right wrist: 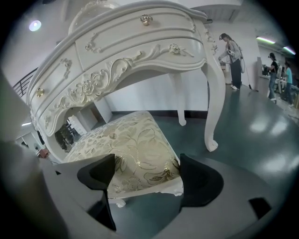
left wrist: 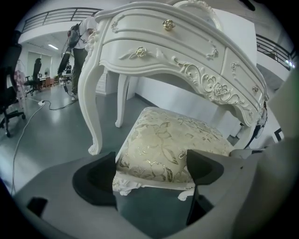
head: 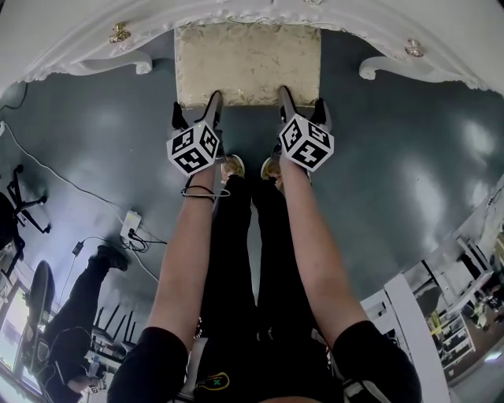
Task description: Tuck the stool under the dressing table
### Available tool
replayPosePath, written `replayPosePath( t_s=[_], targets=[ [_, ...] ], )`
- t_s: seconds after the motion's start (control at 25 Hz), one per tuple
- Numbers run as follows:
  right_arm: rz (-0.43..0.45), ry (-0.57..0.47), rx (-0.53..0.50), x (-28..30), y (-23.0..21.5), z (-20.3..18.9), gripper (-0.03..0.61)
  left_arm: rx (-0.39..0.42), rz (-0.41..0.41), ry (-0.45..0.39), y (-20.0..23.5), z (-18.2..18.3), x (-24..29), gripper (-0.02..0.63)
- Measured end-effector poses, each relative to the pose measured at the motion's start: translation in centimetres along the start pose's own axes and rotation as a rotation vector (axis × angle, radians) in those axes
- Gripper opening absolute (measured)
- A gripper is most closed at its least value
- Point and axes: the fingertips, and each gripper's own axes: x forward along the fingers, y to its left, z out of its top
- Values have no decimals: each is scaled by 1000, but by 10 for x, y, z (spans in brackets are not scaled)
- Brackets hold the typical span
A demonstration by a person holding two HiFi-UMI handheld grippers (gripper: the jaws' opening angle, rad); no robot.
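The stool (head: 247, 63) sits partway under the dressing table (head: 346, 20), between its front legs, with its near edge poking out. The left gripper (head: 195, 108) straddles its near left corner and the right gripper (head: 302, 104) its near right corner, with the person's shoes (head: 234, 166) just behind.

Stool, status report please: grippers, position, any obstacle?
Left gripper open, right gripper open, each astride a near corner of the stool. Stool partly under dressing table, near edge out. No obstacle seen.

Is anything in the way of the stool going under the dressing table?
Nothing that I can see. The stool already sits partly under the dressing table, and only bare floor shows between the table's legs behind it.
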Motion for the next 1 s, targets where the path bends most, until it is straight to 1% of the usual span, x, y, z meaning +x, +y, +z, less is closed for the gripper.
replayPosePath(
  t_s=[0.16, 0.44, 0.68, 1.0],
  targets=[
    [9, -50, -8, 25, 4, 25, 453, 8, -21, -39, -7, 22, 27, 495],
    [39, -112, -44, 58, 8, 62, 451, 1, -17, -119, -19, 49, 58, 495],
    [61, -154, -66, 74, 11, 78, 451, 13, -32, -161, -24, 64, 75, 495],
    [64, -192, -81, 90, 13, 94, 449, 18, -36, -187, -30, 79, 92, 497]
  ],
)
